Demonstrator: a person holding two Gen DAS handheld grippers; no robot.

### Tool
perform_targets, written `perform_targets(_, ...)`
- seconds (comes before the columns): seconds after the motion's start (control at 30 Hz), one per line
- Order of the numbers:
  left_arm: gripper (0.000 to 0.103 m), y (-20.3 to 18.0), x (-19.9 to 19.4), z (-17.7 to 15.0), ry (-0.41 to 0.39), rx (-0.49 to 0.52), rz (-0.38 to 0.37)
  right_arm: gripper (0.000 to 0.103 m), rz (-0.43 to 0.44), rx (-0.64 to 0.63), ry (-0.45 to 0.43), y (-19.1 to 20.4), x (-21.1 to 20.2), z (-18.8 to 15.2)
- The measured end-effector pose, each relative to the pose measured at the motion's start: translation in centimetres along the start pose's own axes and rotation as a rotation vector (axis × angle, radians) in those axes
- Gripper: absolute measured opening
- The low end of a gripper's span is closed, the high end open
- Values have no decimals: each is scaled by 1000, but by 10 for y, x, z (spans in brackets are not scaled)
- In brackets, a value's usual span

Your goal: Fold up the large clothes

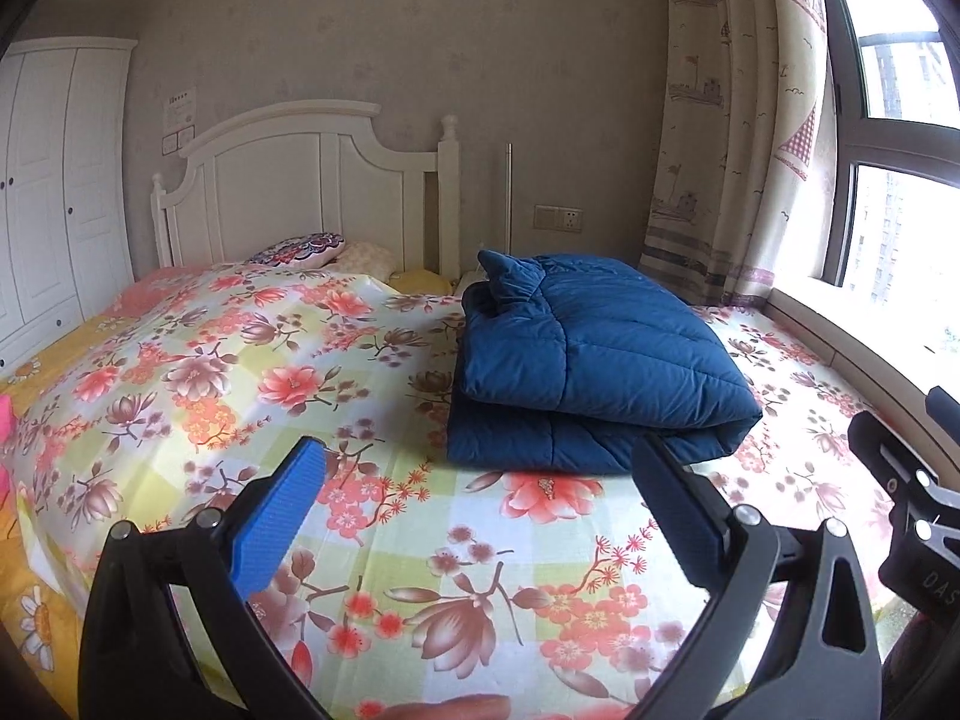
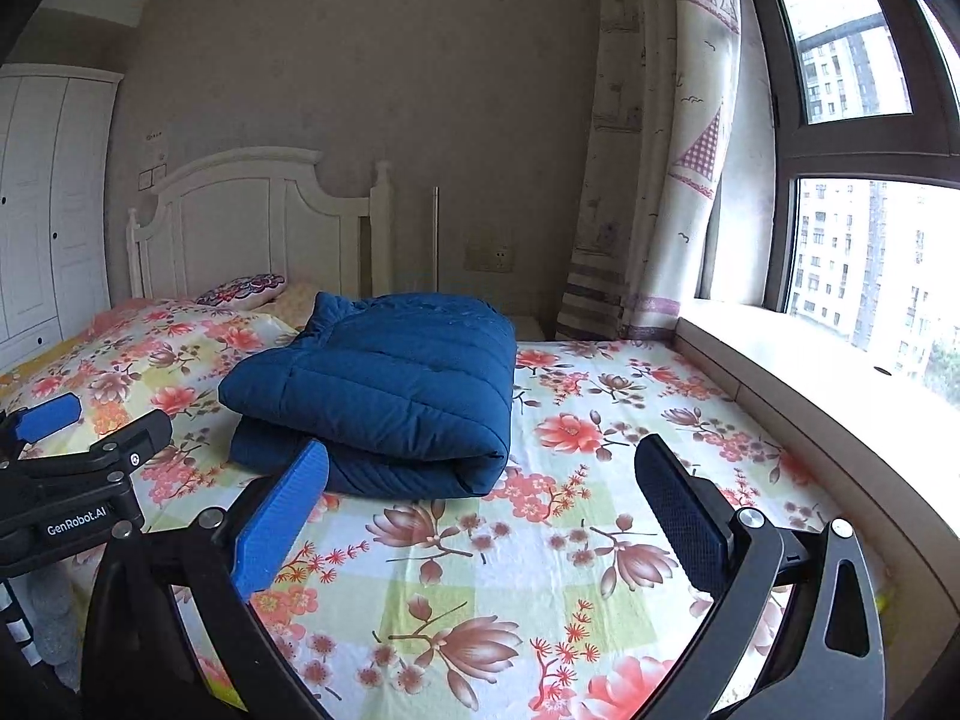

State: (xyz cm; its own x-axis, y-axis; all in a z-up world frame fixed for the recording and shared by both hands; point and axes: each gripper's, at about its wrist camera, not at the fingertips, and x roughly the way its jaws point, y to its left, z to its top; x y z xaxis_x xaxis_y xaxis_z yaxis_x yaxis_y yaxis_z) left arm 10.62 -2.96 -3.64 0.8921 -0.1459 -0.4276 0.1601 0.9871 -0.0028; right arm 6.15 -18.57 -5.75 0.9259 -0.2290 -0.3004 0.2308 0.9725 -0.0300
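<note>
Blue quilted jacket (image 1: 591, 360) lies folded on the floral bed (image 1: 300, 360).

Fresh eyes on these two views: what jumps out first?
A blue jacket, folded into a thick bundle, lies on the floral sheet on the side of the bed nearer the window. Both tools, left and right, hover open and empty just short of it. A white headboard stands against the wall behind.
</note>
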Motion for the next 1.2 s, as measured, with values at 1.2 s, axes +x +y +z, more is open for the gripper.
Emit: perform_targets(1.2,101,-1,-3,1,-9,20,26,98,19,-8,1,2,4,0)
